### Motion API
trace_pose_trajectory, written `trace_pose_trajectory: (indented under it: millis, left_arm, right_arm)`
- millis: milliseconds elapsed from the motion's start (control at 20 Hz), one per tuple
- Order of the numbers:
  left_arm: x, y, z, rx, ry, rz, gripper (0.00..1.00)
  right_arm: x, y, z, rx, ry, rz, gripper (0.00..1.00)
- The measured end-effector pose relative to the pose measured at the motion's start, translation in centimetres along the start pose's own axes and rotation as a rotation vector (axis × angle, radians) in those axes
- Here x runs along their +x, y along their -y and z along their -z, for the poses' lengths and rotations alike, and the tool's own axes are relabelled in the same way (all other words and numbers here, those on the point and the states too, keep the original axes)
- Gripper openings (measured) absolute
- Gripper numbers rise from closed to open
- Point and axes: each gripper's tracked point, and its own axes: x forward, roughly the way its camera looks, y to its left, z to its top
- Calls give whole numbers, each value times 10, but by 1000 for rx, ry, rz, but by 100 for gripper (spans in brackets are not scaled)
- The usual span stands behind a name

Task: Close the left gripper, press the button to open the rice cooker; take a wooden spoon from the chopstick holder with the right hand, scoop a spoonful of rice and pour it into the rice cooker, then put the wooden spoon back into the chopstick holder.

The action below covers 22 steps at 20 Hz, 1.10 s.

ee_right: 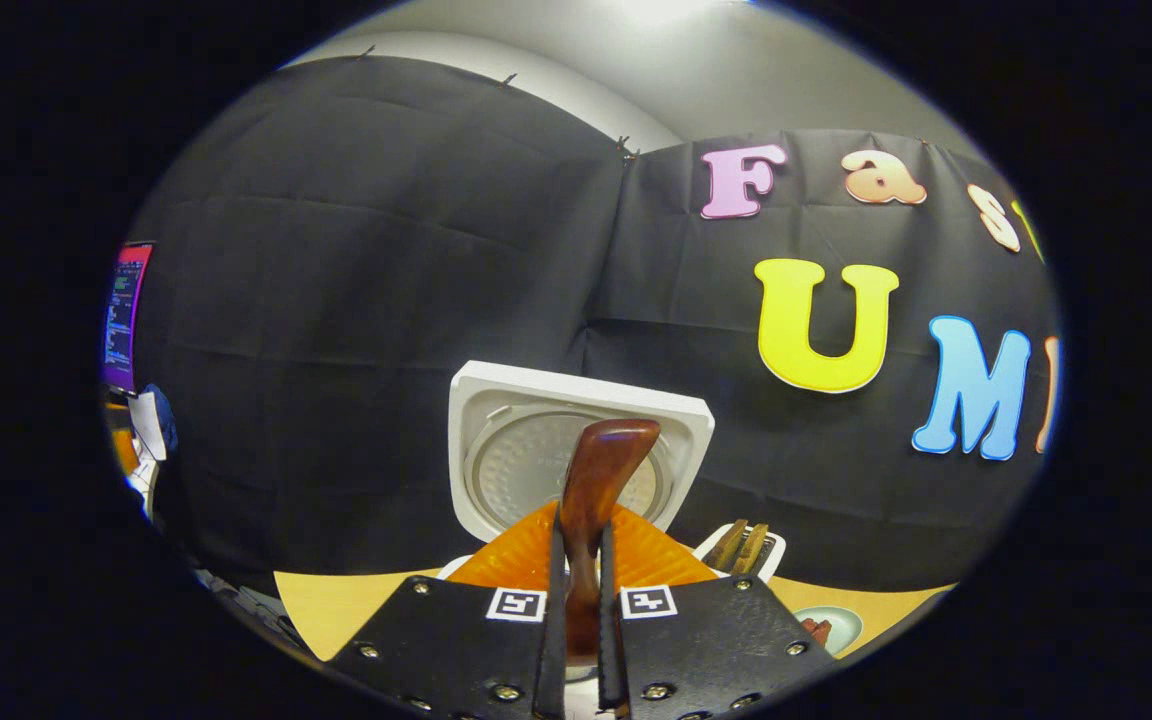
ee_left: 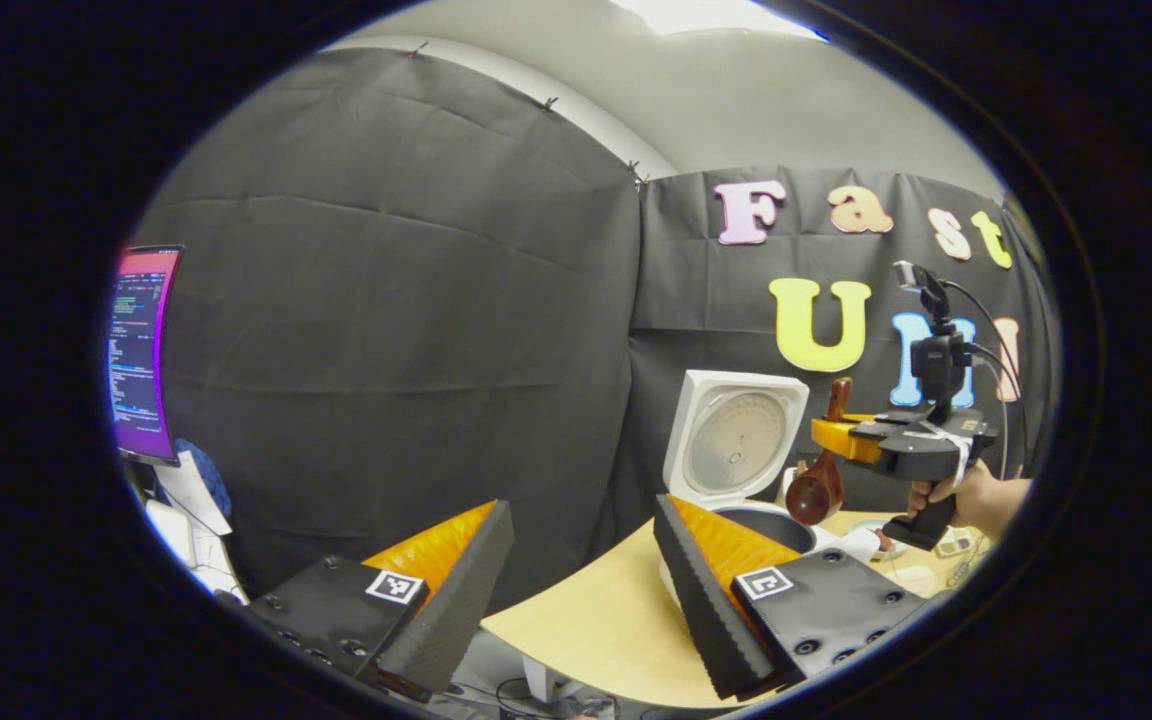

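1. Left gripper (ee_left: 576, 570): fingers spread wide, holding nothing.
2. Right gripper (ee_right: 576, 600): fingers clamped on wooden spoon (ee_right: 598, 470) handle.
3. Rice cooker (ee_left: 736, 440): lid up, on tabletop (ee_left: 596, 620), 12 o'clock of right gripper; spoon bowl hangs above pot.

Left tongs (ee_left: 576, 560) gape wide (right tongs (ee_right: 576, 600) clamped).

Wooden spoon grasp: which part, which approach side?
Grip the wooden spoon on its narrow handle, fingers pinching the two flat sides, coming in square to the shaft. The right gripper holds it so, bowl hanging down over the open rice cooker.
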Motion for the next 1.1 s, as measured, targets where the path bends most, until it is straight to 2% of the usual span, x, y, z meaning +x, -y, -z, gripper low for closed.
trace_pose_trajectory:
  millis: [200, 250, 350, 450, 500, 650, 750, 800, 850, 1100]
  left_arm:
    - [6, 23, -13, 8, 26, 42, 100]
    - [8, 30, -15, 9, 30, 56, 98]
    - [11, 46, -19, 8, 39, 87, 100]
    - [12, 62, -23, 9, 44, 119, 98]
    - [13, 72, -26, 9, 48, 135, 100]
    - [13, 101, -32, 15, 59, 183, 97]
    - [17, 123, -32, 13, 61, 214, 100]
    - [18, 132, -33, 12, 62, 229, 100]
    - [18, 142, -33, 12, 66, 243, 100]
    - [20, 189, -35, 17, 69, 304, 100]
  right_arm:
    - [-25, 20, -28, 17, 40, 30, 13]
    - [-33, 27, -33, 24, 52, 42, 13]
    - [-48, 45, -40, 43, 65, 65, 13]
    - [-63, 65, -46, 56, 70, 98, 13]
    - [-71, 77, -48, 58, 73, 118, 13]
    - [-96, 113, -49, 68, 74, 184, 13]
    - [-113, 138, -44, 80, 69, 229, 13]
    - [-123, 152, -41, 86, 66, 253, 8]
    - [-131, 165, -38, 91, 61, 277, 13]
    - [-176, 230, -14, 152, 29, 396, 13]
